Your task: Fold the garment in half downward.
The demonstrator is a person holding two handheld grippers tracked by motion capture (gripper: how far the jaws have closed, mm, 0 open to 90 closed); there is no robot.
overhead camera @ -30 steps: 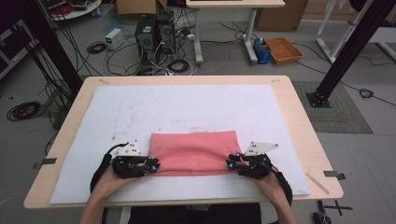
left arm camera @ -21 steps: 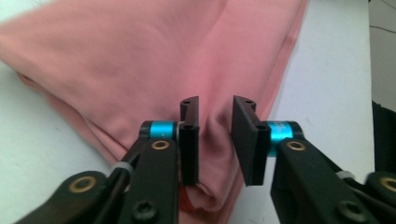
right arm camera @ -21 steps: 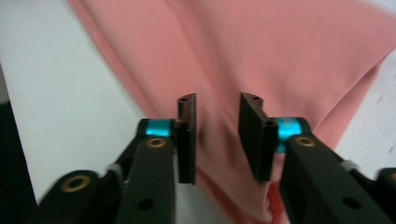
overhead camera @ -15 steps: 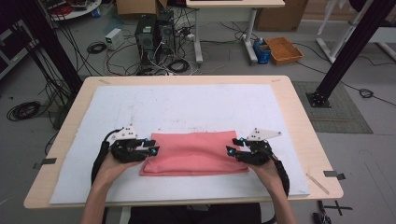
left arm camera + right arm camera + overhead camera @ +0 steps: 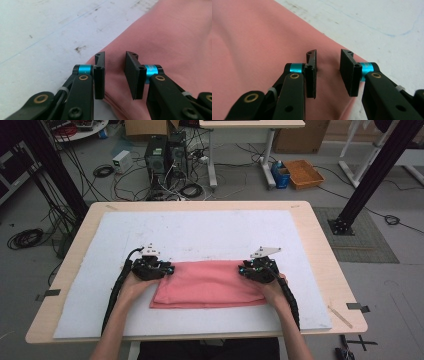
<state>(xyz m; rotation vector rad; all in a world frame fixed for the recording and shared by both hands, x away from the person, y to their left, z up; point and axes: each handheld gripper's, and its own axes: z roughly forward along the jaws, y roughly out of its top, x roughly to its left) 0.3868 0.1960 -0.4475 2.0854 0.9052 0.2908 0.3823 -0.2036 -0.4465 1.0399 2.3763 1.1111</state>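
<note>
Cloth (image 5: 207,284), pink, folded, long axis left-to-right across the white mat (image 5: 200,232) — left gripper (image 5: 165,270) and right gripper (image 5: 245,271) at opposite far corners, jaws just narrowed yet parted, gripping nothing.

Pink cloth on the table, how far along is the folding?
Done: the pink cloth lies folded into a layered strip on the white mat. In hand: the left tool and right tool hover open over its two ends, gripping nothing. Left, probably: another fold or smoothing.
</note>
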